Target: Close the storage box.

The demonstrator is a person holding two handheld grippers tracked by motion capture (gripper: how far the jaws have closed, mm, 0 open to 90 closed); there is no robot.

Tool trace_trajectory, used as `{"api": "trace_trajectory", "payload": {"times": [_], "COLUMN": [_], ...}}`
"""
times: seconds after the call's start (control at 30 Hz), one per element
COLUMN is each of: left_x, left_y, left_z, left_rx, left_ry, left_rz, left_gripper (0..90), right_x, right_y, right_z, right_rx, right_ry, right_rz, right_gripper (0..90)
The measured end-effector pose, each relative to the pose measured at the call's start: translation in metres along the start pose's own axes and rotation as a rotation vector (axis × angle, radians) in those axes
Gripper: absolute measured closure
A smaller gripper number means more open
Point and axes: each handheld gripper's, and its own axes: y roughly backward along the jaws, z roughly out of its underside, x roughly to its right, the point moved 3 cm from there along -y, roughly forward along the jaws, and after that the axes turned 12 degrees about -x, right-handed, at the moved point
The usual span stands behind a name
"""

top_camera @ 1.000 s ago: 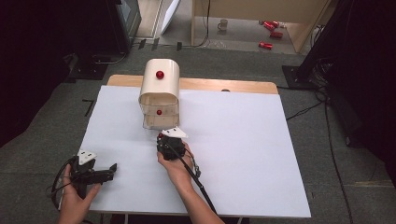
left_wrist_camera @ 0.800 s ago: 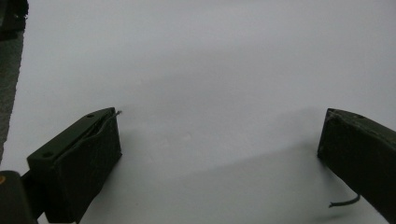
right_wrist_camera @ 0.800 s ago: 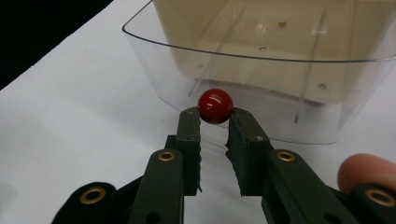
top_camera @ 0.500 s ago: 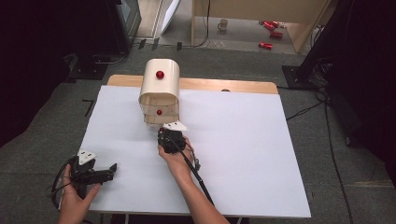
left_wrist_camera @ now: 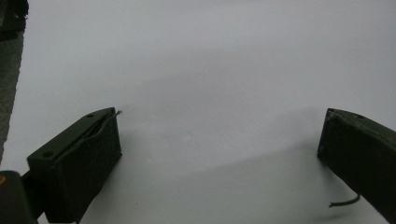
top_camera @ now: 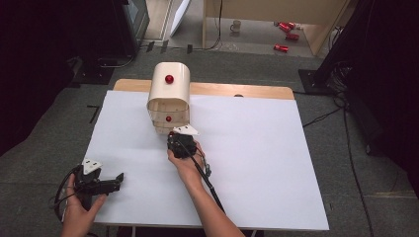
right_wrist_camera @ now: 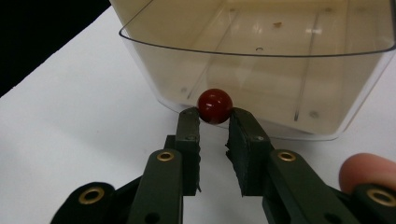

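— Knob (right_wrist_camera: 215, 106) first: where is it?

— On the front of the clear drawer (right_wrist_camera: 261, 70), low in the cream cabinet (top_camera: 169, 96). The right gripper (right_wrist_camera: 214, 122) has its jaws nipped in on that red ball — a pulling grip, I'd judge.

— And the left gripper (top_camera: 99, 183)?

— Near the white table's (top_camera: 257, 148) front-left corner, jaws wide apart, holding nothing — parked clear, it seems.

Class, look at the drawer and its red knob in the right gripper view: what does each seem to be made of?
Drawer: probably clear, glossy plastic; you see through its walls, and the rim catches light. Knob: hard and glossy, perhaps painted wood or plastic; it carries a sharp highlight.
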Motion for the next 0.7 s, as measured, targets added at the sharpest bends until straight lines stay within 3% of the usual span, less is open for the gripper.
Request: {"api": "trace_trajectory", "payload": {"times": [0.43, 0.5, 0.6, 0.63, 0.67, 0.7], "left_x": [0.0, 0.0, 0.0, 0.0, 0.0, 0.0], "left_y": [0.0, 0.0, 0.0, 0.0, 0.0, 0.0], "left_z": [0.0, 0.0, 0.0, 0.0, 0.0, 0.0], "left_rx": [0.0, 0.0, 0.0, 0.0, 0.0, 0.0], "left_ry": [0.0, 0.0, 0.0, 0.0, 0.0, 0.0], "left_rz": [0.0, 0.0, 0.0, 0.0, 0.0, 0.0], "left_gripper": [0.0, 0.0, 0.0, 0.0, 0.0, 0.0], "right_x": [0.0016, 0.0011, 0.0002, 0.0002, 0.0002, 0.001], "right_y": [-0.0021, -0.002, 0.0002, 0.0002, 0.0016, 0.005], "right_z": [-0.0044, -0.004, -0.0044, -0.0044, -0.0044, -0.004], "right_rx": [-0.01, -0.016, -0.015, -0.015, -0.008, -0.006], "right_ry": [0.003, 0.012, 0.025, 0.025, 0.033, 0.062], "right_rz": [-0.006, -0.02, -0.06, -0.06, -0.07, -0.073], "right_gripper": [73.1, 66.2, 47.5, 47.5, 38.8, 21.4]}}
